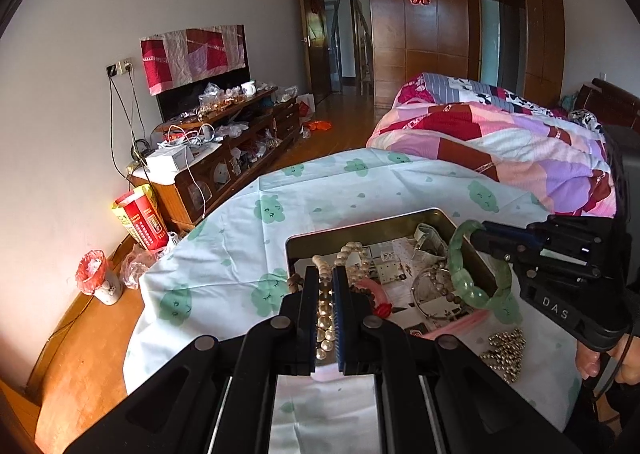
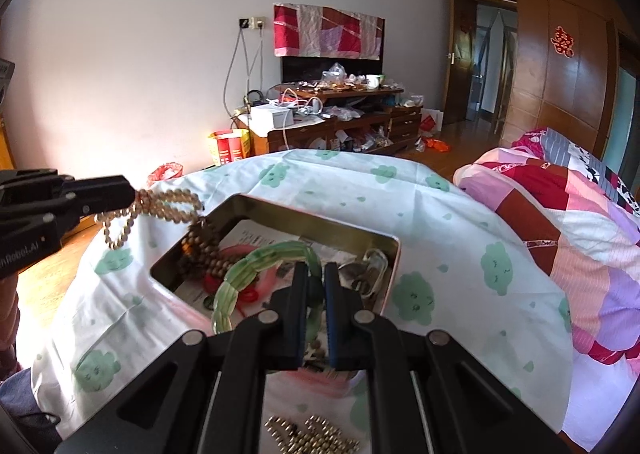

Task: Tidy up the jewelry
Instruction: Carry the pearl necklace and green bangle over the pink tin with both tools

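Bangle (image 2: 256, 274) between right gripper (image 2: 316, 286) pads

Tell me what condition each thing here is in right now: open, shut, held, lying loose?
Left gripper: shut on the pearl strand.
Pearl strand: held up, dangling in loops.
Right gripper: shut on the green bangle.
Green bangle: held above the tin.
Tin: open, no lid on, jewelry inside.
Gold bead chain: lying loose on the cloth beside the tin.

A green bangle (image 2: 256, 274) hangs tilted above the open metal tin (image 2: 276, 210). A looped string of pale pearl beads (image 2: 160, 206) dangles over the tin's left edge. Gold beads (image 1: 505, 354) lie heaped near the tin's right side.
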